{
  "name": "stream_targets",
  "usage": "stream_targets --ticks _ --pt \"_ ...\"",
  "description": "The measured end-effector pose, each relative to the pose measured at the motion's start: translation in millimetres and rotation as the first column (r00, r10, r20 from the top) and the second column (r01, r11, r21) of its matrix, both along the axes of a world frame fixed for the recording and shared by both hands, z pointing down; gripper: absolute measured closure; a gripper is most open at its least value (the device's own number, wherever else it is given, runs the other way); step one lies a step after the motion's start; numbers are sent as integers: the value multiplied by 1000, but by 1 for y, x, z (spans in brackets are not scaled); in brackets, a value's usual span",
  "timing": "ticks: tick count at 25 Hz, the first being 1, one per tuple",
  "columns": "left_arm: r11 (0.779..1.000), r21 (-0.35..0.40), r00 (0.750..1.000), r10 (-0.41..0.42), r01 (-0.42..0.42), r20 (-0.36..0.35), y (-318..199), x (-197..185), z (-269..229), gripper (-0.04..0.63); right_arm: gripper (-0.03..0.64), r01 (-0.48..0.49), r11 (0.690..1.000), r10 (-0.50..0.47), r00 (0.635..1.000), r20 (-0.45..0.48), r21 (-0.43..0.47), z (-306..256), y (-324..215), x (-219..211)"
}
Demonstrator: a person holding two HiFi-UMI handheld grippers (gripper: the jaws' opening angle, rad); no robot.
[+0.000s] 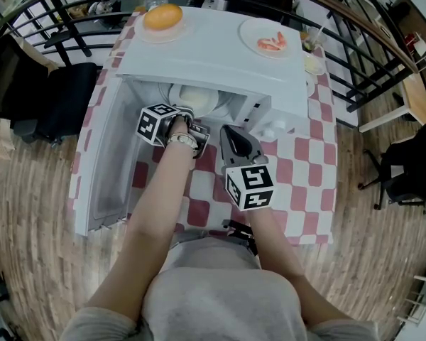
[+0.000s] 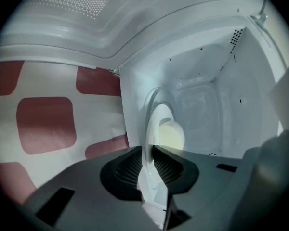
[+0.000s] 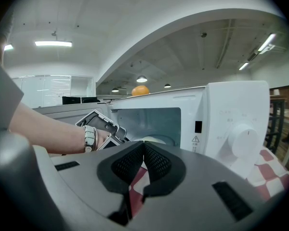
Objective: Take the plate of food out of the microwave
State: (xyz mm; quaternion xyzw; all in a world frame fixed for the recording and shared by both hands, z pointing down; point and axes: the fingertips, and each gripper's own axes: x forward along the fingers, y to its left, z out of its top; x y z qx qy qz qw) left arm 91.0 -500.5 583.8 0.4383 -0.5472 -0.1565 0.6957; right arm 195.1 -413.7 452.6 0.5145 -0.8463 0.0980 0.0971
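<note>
Left claw [image 2: 148,152] is pinched on the plate [image 2: 157,115] rim, seems firm; I'd slide it out level, slow. Right claw [image 3: 143,150] closed, empty.

White microwave [image 1: 213,62]: stands on a red-and-white checked tablecloth [image 1: 302,169], door swung fully open. White plate [image 2: 150,124]: lies inside the cavity, carrying a pale, rounded portion of food [image 2: 171,134]. Its near rim is clamped in the left gripper [image 2: 148,153].
</note>
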Motion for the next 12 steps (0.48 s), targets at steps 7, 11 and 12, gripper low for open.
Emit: stream_targets --ticks 7,11,12 --pt "999 44 1000 -8 9 -30 0 -1 -5 557 594 2 1000 -2 1000 -3 0 0 1 -2" --pt "995 93 999 -19 23 -51 2 -1 -8 566 594 4 1000 -4 1000 -5 1 0 3 -2" --pt "993 113 998 -19 26 -58 2 0 -11 571 594 4 1000 -4 1000 -5 1 0 4 -1"
